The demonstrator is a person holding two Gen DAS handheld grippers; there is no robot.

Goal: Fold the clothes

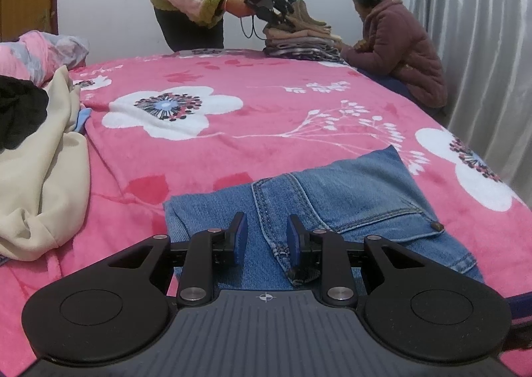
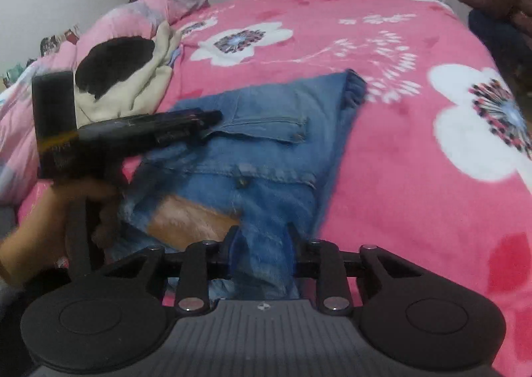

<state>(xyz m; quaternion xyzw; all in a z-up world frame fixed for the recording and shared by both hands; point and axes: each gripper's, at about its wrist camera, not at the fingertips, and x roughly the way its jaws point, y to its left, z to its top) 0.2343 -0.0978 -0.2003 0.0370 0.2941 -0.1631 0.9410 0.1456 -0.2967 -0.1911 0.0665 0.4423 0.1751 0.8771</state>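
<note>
**Jeans lie straight ahead of both hand-held grippers, long axis running away from them**

The jeans (image 1: 319, 210) lie partly folded on the bed (image 1: 206, 150), their near end right under both tools and the rest stretching away across the pink blanket. In the right wrist view the far folded edge sits well ahead and slightly to the right, so the long axis runs forward from the right hand-held gripper (image 2: 262, 237), tilted a little rightward.

The left hand-held gripper (image 1: 266, 230) is narrowly open. Its blue pads stand either side of a raised seam of denim, but a gap shows on each side and I cannot see them pressing it. It comes in from the left of the jeans, over the pocket area, as the right wrist view shows.

The right hand-held gripper is also narrowly open, with fleecy denim from the waist end bunched between its fingers. The picture is blurred there, so I cannot tell whether the pads are actually clamped on the cloth or only straddle it.

Both tools are at the near end; the right one is nearer the waistband edge, the left one nearer the left side. A likely next fold would carry the near end forward along that axis toward the far edge.

A cream garment (image 1: 43, 157) with a black one (image 1: 20, 110) lies off to the left, apart from the jeans.
</note>
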